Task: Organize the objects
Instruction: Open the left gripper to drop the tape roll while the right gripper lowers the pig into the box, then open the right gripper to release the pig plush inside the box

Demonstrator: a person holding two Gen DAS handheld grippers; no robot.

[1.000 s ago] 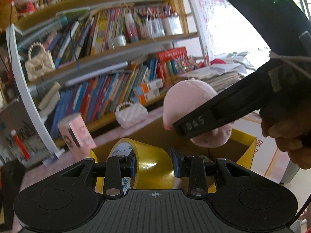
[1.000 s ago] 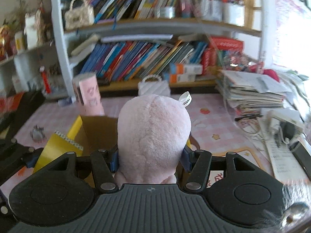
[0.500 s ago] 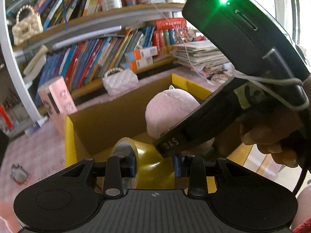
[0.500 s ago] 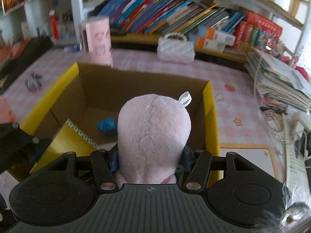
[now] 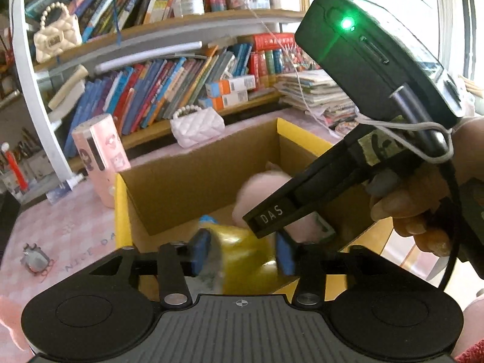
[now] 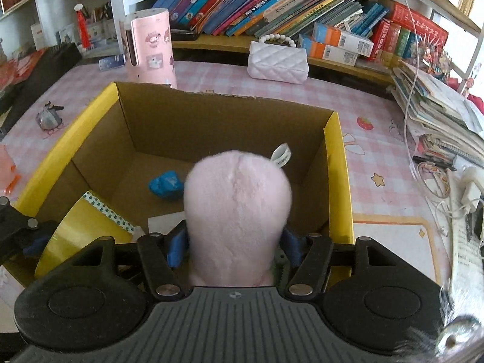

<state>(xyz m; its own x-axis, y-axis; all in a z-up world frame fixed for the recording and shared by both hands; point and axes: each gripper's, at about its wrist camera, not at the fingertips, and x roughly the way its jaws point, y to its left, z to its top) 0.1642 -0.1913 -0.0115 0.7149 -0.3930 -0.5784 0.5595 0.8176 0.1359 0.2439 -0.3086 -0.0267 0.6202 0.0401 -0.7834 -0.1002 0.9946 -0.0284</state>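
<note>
A yellow-rimmed cardboard box (image 6: 338,163) stands open on the pink checked table. My right gripper (image 6: 234,246) holds a pink plush toy (image 6: 237,211) between its fingers, low over the box's near right part; the jaws have widened. My left gripper (image 5: 242,252) has a yellow tape roll (image 5: 242,260) between its blue pads, which stand a little off its blurred sides, over the box's near left corner. The roll also shows in the right wrist view (image 6: 81,230). A blue crumpled object (image 6: 165,185) lies on the box floor. The right gripper's body (image 5: 357,166) crosses the left wrist view.
A pink cylindrical holder (image 6: 151,45) and a white quilted purse (image 6: 278,62) stand behind the box. A bookshelf (image 6: 272,3) lines the back. Stacked papers (image 6: 438,112) lie at right. A small grey toy (image 6: 48,118) sits left of the box.
Both grippers have dropped down into the box with the plush and the tape roll. Both pairs of jaws have spread wider; the tape roll is blurred.
</note>
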